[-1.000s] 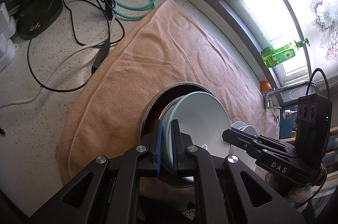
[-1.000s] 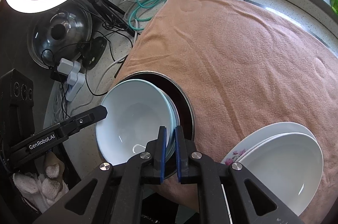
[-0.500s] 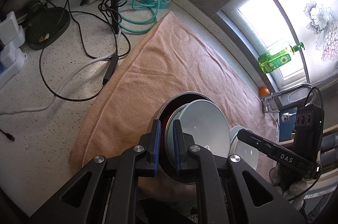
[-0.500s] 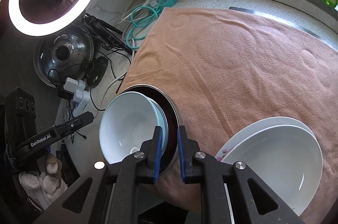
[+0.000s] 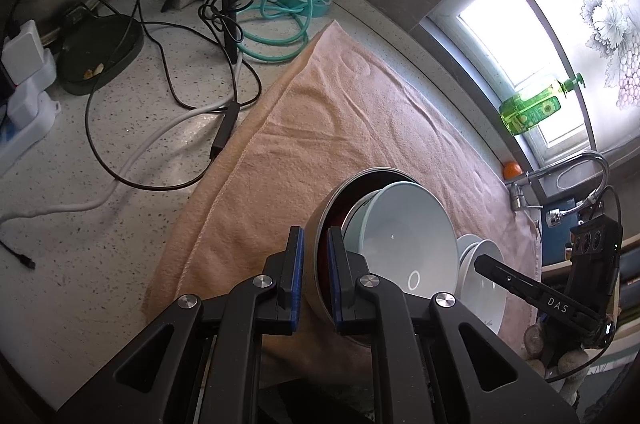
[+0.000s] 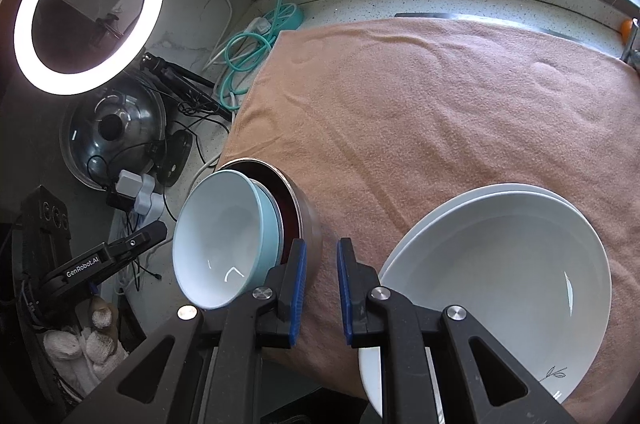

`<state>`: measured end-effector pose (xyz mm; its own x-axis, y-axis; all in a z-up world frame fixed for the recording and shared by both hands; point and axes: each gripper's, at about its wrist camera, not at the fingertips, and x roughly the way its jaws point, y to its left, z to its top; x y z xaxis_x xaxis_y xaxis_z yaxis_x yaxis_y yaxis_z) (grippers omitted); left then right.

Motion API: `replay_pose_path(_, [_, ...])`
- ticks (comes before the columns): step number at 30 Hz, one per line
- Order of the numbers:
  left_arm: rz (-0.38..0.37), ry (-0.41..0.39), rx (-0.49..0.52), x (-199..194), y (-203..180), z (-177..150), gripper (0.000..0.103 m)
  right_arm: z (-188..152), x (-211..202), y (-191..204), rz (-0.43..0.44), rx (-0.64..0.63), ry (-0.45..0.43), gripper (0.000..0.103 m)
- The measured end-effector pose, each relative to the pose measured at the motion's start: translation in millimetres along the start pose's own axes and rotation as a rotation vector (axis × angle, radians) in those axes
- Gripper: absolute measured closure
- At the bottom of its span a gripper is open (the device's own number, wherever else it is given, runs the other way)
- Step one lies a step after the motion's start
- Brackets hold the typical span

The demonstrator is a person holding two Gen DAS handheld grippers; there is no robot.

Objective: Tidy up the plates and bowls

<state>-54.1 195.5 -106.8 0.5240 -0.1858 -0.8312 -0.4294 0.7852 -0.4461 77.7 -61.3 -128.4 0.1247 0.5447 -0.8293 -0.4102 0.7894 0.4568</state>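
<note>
- Left gripper [image 5: 314, 244]: jaws parted by a narrow gap, nothing held. The wall of the steel bowl [image 5: 362, 177] shows through the gap. In the right wrist view its fingertip stands just beside the nested bowls, apart from them.
- Right gripper [image 6: 322, 248]: jaws parted by a narrow gap and empty. Only towel [image 6: 440, 104] shows between the pads.
- Bowls: a white bowl [image 6: 220, 232] sits inside a pale blue bowl [image 6: 269, 212], and both sit inside the steel bowl, which has a dark red inside. The nest rests at the near left edge of the towel.
- Plates: two white dishes [image 6: 500, 264] are stacked on the towel's near right part, just right of the right gripper. The lower one bears a small floral print.
- The towel lies spread on the speckled counter [image 5: 80, 224].
</note>
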Motion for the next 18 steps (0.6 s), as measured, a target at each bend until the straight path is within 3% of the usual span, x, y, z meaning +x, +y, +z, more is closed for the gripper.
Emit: replay_pose_path(18, [0.005, 0.056, 0.053, 16, -1, -1, 0.093, 4, 22, 5, -0.007, 0.017, 0.024, 0.089])
